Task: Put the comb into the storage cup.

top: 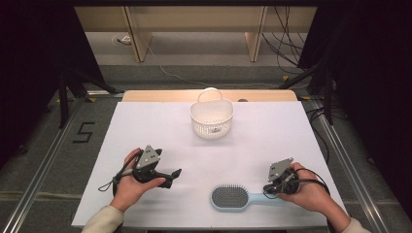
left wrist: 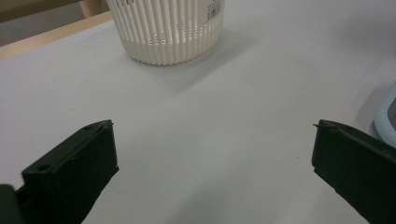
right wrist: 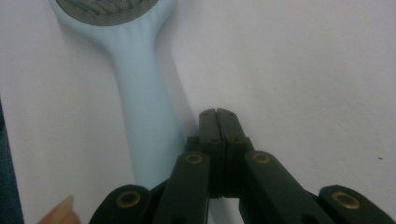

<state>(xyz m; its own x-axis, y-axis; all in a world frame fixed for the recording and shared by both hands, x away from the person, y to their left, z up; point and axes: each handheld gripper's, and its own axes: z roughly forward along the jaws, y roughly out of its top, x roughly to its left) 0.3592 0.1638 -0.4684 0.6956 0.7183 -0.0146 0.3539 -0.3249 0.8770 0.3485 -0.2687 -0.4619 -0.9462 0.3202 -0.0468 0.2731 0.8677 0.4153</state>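
- One light-blue hairbrush (top: 236, 198) lies flat on the white tabletop (top: 272, 141) near the person's edge, bristle pad up, its handle running toward the right hand.
- In the right gripper view the brush handle (right wrist: 142, 116) passes just beside the jaws and partly under them; the bristle head sits at the top of that view.
- The right gripper (top: 268, 187) rests low at the end of the handle. Its jaws are pressed together with no gap and nothing between them, so the brush is not gripped.
- The left gripper (top: 175, 174) sits on the tabletop well to the left of the brush head, held in the left hand (top: 130, 182). Its jaws stand wide apart and hold nothing; in its own view a sliver of the blue brush rim (left wrist: 385, 114) shows at the right edge.
- A white slotted plastic basket (top: 212, 118) with a hoop handle stands upright toward the far middle of the tabletop, well apart from the brush; a small item lies inside it, too small to name.
- Judged from this, the work is at the approach stage: the brush is not yet picked up, and the basket looks like its likely destination.
- The next move seems to call for the right jaws to part, straddle the narrow handle and close on it squarely, since the handle lies flat and low.
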